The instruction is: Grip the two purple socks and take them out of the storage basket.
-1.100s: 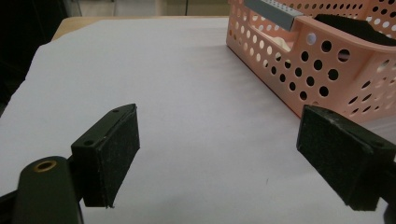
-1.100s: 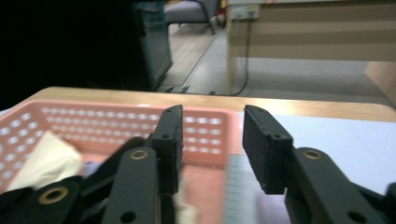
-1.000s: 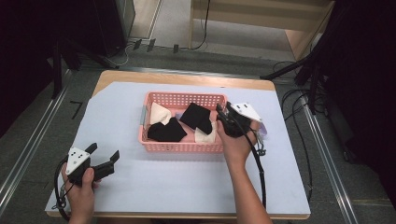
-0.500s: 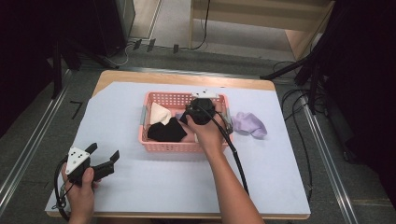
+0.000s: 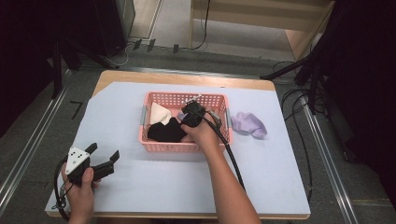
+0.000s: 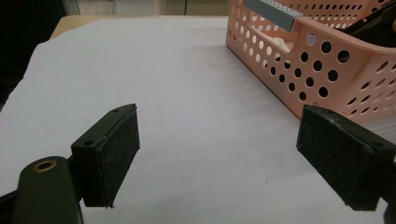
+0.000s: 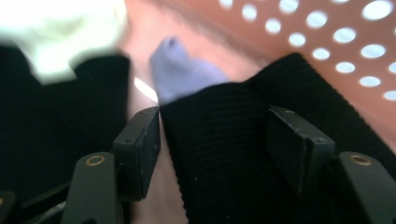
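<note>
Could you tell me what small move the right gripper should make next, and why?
Probably close the jaws. The right gripper is down in the pink basket, its jaws have just been opening, and a black sock lies between them, not yet pinched.

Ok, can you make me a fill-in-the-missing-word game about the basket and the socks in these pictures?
1. The basket with holes in its walls is coloured ____.
2. The purple sock lies on the table beside the basket, on the side of the person's ____ hand.
3. The right gripper has its open jaws on either side of a ribbed sock that is coloured ____.
4. The left gripper holds ____ between its jaws.

Missing words: pink; right; black; nothing
</note>
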Action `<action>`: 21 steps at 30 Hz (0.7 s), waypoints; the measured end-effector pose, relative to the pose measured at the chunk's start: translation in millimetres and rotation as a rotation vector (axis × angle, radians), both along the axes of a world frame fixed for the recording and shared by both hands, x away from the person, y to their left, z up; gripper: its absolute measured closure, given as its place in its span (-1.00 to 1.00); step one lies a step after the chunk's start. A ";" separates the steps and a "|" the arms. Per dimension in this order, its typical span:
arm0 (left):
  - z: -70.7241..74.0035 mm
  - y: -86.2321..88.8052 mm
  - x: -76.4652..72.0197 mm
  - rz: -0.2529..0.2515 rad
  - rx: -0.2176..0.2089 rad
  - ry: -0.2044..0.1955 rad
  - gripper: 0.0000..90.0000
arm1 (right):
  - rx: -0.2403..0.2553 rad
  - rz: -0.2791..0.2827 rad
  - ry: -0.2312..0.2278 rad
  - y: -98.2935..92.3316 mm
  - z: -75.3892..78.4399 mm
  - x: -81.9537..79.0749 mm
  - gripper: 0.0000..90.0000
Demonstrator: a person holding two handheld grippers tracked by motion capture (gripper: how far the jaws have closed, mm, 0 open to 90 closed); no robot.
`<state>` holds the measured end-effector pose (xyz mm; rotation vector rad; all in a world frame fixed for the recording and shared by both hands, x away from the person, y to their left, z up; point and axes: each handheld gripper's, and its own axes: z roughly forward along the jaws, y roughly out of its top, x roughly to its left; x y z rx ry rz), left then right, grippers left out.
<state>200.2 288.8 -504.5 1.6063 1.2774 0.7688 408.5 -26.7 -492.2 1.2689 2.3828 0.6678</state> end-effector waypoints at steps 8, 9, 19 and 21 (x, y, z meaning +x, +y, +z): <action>0.0 -0.1 0.0 -0.001 0.002 0.000 -0.68 | 0.183 0.037 -0.049 -7.1 19.2 -7.1 0.74; 0.1 -0.1 -0.1 0.000 0.004 0.003 -0.68 | 0.238 0.071 -0.069 -9.0 23.0 -7.8 0.74; 0.1 -0.4 -0.3 0.002 0.005 0.000 -0.68 | 0.255 -0.044 -0.058 -17.7 18.5 -0.8 0.15; 0.1 -0.3 -0.2 0.001 0.005 0.001 -0.68 | 0.201 -0.094 -0.126 -21.9 19.0 0.6 0.15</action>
